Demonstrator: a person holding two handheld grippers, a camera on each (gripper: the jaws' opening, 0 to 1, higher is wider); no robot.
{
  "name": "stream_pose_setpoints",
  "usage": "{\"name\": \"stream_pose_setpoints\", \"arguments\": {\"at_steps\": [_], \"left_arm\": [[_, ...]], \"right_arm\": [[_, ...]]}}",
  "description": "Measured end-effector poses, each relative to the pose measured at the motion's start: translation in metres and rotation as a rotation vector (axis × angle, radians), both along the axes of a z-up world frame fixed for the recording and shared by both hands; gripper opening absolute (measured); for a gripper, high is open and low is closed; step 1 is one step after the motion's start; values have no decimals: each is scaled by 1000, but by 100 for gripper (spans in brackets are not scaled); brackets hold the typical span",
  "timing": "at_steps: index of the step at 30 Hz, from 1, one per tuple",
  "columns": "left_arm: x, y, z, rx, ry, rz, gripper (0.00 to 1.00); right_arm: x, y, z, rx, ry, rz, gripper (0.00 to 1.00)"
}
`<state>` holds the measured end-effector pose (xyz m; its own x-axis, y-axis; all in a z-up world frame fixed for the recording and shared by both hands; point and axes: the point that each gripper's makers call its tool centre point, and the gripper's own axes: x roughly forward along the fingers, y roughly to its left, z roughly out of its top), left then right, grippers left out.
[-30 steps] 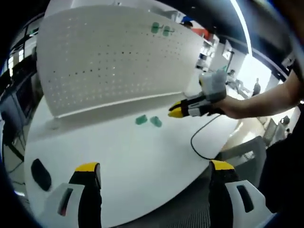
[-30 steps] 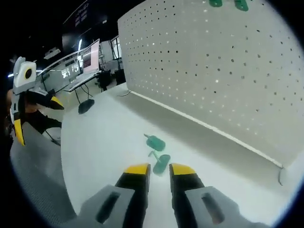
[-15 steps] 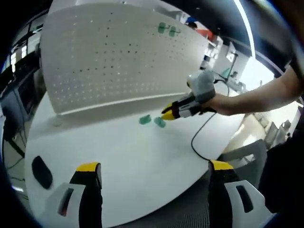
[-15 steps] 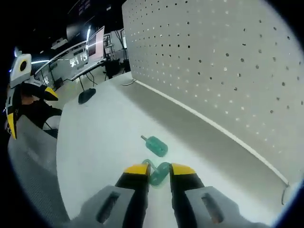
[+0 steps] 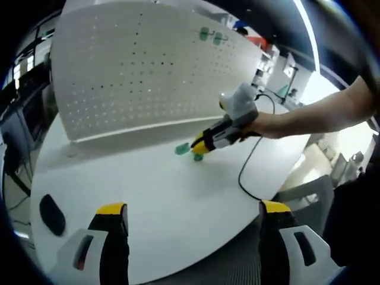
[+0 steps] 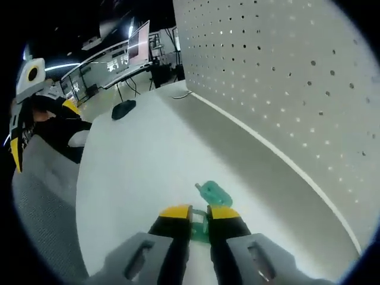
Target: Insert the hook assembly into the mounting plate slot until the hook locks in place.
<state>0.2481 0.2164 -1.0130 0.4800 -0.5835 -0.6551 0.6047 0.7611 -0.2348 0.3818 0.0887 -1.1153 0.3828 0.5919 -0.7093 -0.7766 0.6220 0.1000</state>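
In the left gripper view, our left gripper [image 5: 190, 222] hangs low over the near edge of the white table [image 5: 148, 196], its two yellow-tipped jaws spread wide with nothing between them. We judge it is held back here so that its camera takes in the whole workspace, as the task asks. Across the table our right gripper [image 5: 198, 146] reaches down to two green hooks lying close together on the surface: the far hook [image 5: 181, 149] sits free, and the near hook [image 5: 198, 157] is right at the jaw tips. Behind them stands one white pegboard [image 5: 142, 71], upright, which we take for the mounting plate. Two more mounted hooks [image 5: 211, 35] already hang near its top edge, so we count four green hooks in all. One dark computer mouse [image 5: 51, 217] lies at the table's left side, and one black cable [image 5: 249, 172] trails from the right gripper.

In the right gripper view, the right gripper [image 6: 199, 215] has its jaws drawn nearly together around the near hook [image 6: 199, 228], the green body showing between the yellow tips. It appears clenched on it, though the hook lies on the table, not yet lifted. The far hook [image 6: 214, 192] lies just beyond, apart from the jaws. The pegboard [image 6: 285, 77] rises to the right. The left gripper [image 6: 24, 119] shows at the far left; from this side we cannot tell its jaws.
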Motion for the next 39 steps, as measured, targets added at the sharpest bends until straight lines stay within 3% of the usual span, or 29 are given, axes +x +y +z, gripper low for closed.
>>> {"name": "stream_pose_setpoints", "arguments": {"at_steps": [8,17,28,31,39], "left_arm": [[-1,1,-1,0,4,3,91],[-1,-2,0,-5,-3,-9,91],[-1,-5,7,-5,-24,-23,91],[0,-5,11,-11,-36,-20,91],[4,-11,23,-10,-71,-39,92]], "right_arm": [[-1,-1,0,5,43,-46,1],[-5,-9,4,24,47,-98,0],[-6,-21,24,82,26,-191,0],[-2,-24,41,111,-37,-215,0],[7,-35,88,218,-116,-328,0]]}}
